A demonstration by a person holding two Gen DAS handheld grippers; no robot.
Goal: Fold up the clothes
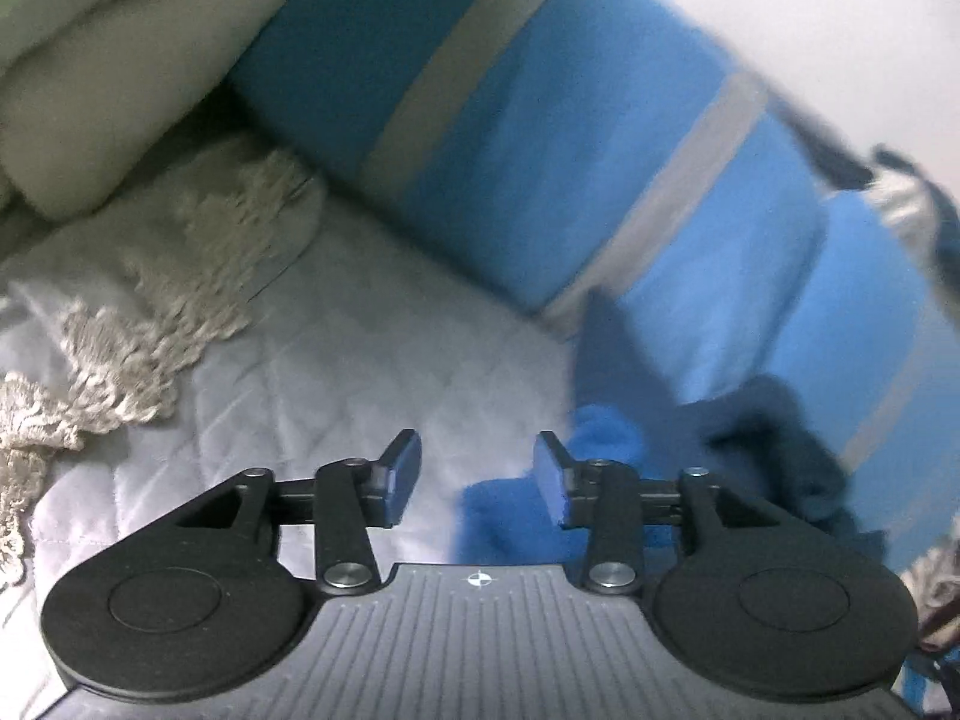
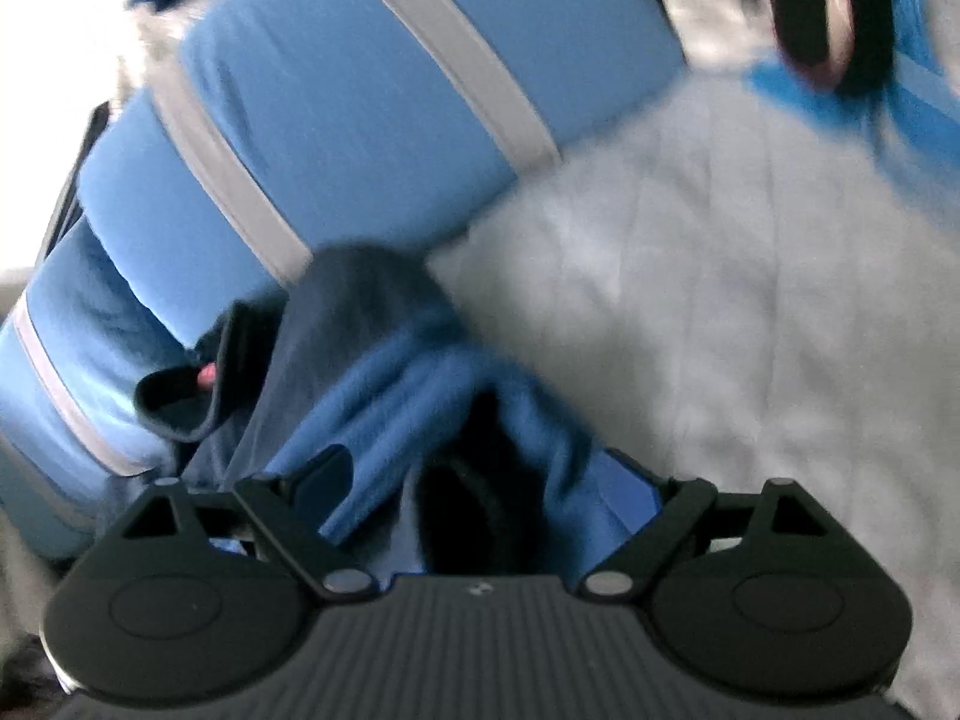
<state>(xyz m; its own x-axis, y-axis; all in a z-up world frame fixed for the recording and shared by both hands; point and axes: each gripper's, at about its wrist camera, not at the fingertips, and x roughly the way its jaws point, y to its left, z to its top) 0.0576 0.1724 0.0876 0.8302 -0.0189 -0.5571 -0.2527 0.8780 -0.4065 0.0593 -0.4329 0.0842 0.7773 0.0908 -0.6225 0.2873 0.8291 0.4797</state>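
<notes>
A: Blue garment [image 2: 384, 384] bunched in front of right gripper [image 2: 474, 480]; its grip can't be told.
B: Left gripper [image 1: 474, 474] spread, empty, cloth just beyond its right jaw. Should pinch an edge, not the bunch.

Left claw [image 1: 477, 474] gapes empty over quilt [image 1: 360, 330], beside blue garment [image 1: 510, 516].

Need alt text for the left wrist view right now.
The left gripper is open with nothing between its fingers, above a grey quilted bedspread. A blue garment lies crumpled beside its right finger; a blue striped pillow lies beyond.
</notes>
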